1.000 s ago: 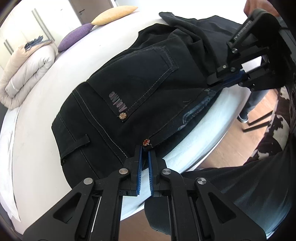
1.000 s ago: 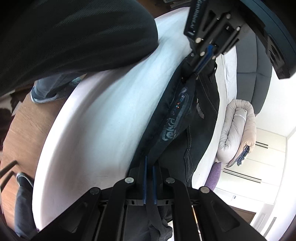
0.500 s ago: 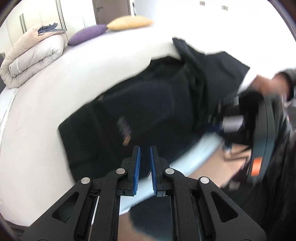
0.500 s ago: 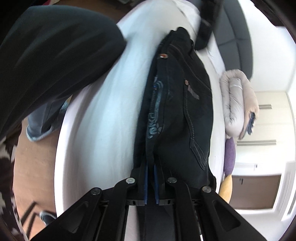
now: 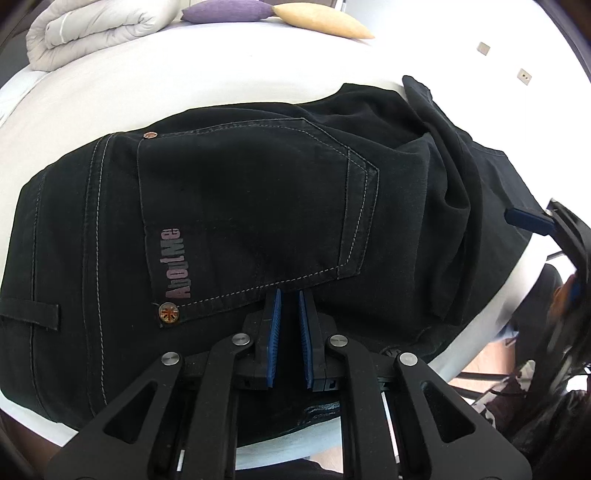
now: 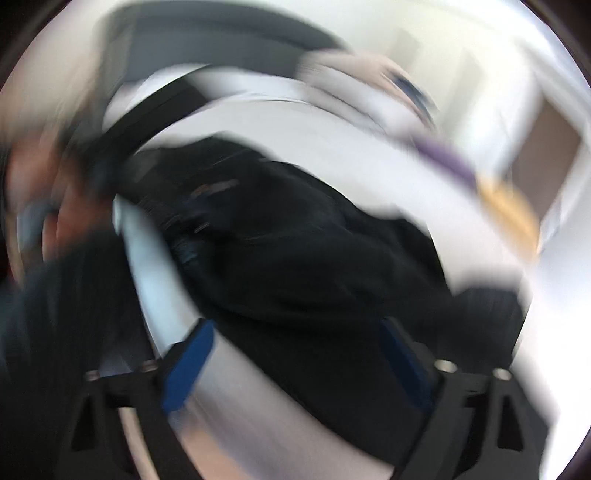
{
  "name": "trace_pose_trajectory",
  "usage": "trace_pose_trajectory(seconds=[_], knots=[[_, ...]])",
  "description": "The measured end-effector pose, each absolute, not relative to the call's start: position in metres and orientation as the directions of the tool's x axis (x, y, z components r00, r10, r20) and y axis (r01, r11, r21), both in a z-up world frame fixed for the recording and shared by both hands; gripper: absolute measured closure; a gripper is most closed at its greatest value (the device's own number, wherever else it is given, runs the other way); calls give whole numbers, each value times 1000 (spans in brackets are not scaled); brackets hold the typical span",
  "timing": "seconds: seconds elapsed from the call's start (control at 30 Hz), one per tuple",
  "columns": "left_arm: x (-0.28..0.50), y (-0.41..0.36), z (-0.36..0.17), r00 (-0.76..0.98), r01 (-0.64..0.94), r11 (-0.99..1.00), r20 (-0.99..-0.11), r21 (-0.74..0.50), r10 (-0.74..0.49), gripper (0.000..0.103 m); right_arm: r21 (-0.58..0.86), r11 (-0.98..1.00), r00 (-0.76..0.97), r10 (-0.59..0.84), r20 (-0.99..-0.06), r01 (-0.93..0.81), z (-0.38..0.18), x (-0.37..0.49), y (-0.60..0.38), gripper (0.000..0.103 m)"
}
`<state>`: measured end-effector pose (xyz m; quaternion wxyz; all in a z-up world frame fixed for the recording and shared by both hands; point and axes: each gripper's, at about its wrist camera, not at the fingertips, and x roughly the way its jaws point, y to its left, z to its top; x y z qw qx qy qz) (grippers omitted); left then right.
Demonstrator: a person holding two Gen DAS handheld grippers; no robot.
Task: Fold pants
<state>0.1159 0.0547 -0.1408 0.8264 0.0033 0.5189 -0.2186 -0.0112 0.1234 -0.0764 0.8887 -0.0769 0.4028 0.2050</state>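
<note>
White bedding covers the bed (image 5: pixel 110 92) where we work; a rolled duvet (image 5: pixel 92 26) and purple and yellow cushions (image 5: pixel 229 5) sit toward its far edge. Our black pants (image 5: pixel 240 206) lie folded along the near edge, back pocket up. Our left gripper (image 5: pixel 288 321) hovers over them, jaws nearly closed with nothing between them. Our right gripper (image 6: pixel 295 362), heavily blurred, is opening its jaws wide above the pants (image 6: pixel 295 258), gripping nothing.
</note>
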Motion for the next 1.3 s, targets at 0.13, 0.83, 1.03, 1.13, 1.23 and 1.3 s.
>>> trace_pose_trajectory(seconds=[0.13, 0.83, 1.03, 1.13, 1.23, 1.3], knots=[[109, 55, -144, 377, 331, 911, -851, -246, -366, 93, 480, 865, 591, 464, -660, -144, -73, 23, 26, 34], [102, 74, -151, 404, 256, 912, -821, -322, -403, 93, 827, 398, 685, 472, -555, 396, -134, 176, -168, 45], [104, 72, -151, 404, 251, 913, -823, -321, -401, 94, 835, 359, 709, 447, -546, 416, -150, 191, -172, 55], [104, 71, -151, 404, 248, 913, -822, -323, -401, 94, 831, 387, 713, 438, -548, 400, -148, 198, -172, 93], [105, 71, -151, 405, 246, 915, -823, -321, -398, 93, 832, 424, 731, 427, -532, 358, -137, 198, -175, 95], [104, 71, -151, 405, 246, 916, -825, -318, -395, 93, 832, 443, 749, 410, -520, 334, -126, 187, -180, 96]])
